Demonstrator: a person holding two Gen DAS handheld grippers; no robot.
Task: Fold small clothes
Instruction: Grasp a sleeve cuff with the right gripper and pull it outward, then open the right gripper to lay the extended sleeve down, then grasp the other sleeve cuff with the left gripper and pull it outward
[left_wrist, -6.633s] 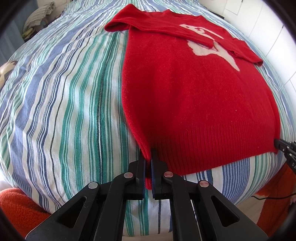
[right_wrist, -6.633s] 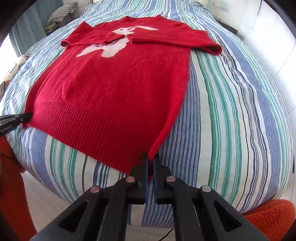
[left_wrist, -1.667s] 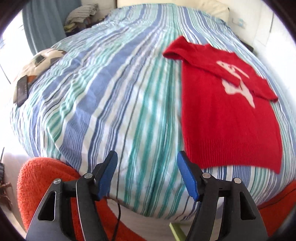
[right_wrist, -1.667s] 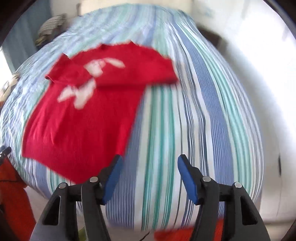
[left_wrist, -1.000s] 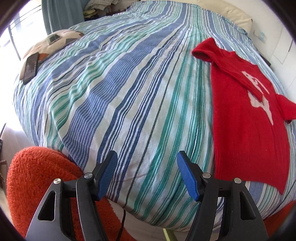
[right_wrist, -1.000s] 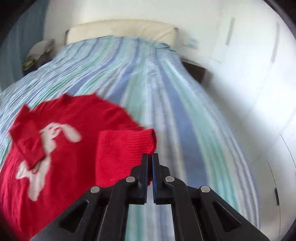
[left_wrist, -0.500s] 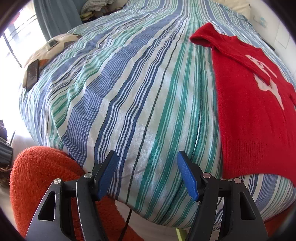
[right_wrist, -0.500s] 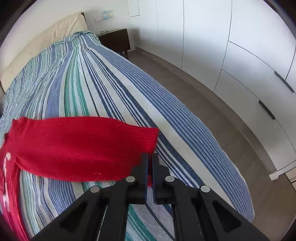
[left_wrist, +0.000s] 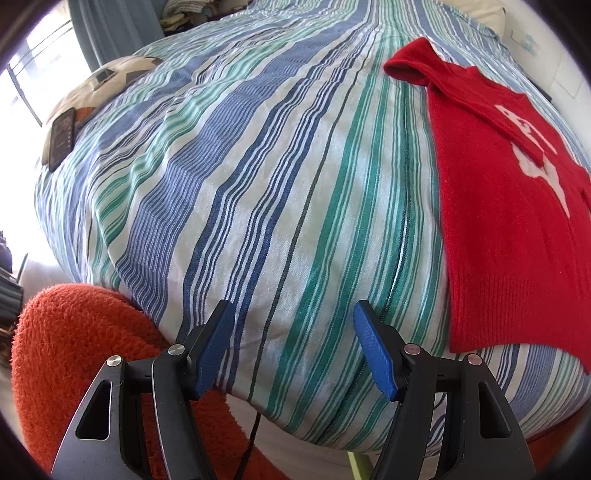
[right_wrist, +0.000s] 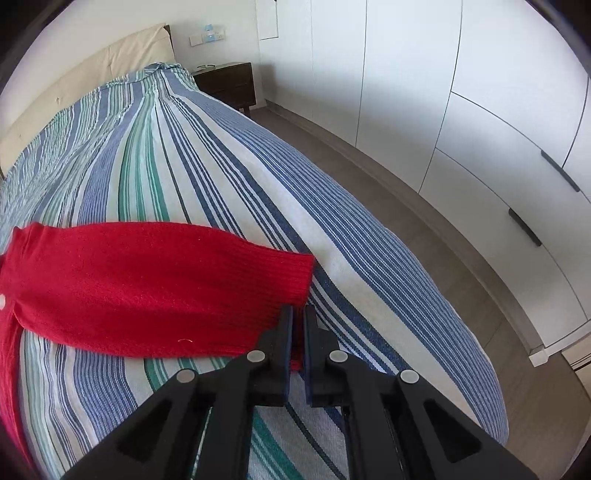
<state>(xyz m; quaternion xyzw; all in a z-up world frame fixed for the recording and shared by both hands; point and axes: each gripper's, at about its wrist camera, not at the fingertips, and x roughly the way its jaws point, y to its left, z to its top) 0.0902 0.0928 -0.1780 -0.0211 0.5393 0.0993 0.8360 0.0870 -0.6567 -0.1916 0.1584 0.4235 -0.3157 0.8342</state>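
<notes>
A small red sweater (left_wrist: 506, 206) with a white figure on its chest lies flat on the striped bed cover (left_wrist: 258, 177), at the right of the left wrist view. My left gripper (left_wrist: 291, 332) hangs open over the bed's near edge, well left of the sweater, with nothing between its blue pads. In the right wrist view one red sleeve (right_wrist: 147, 284) stretches out sideways across the cover. My right gripper (right_wrist: 298, 314) is shut on the ribbed cuff of that sleeve. The sweater's body is mostly out of that view at the left.
An orange fluffy rug (left_wrist: 74, 350) lies on the floor below the bed's edge. A football-pattern cushion (left_wrist: 122, 74) and a dark phone (left_wrist: 61, 138) rest at the bed's far left. White wardrobe doors (right_wrist: 480, 129) and a dark nightstand (right_wrist: 227, 85) stand beyond the bed's right side.
My right gripper, shut on the cuff, swung the sleeve outward from the sweater's chest and laid it straight across the cover. The left gripper stayed open and barely shifted.
</notes>
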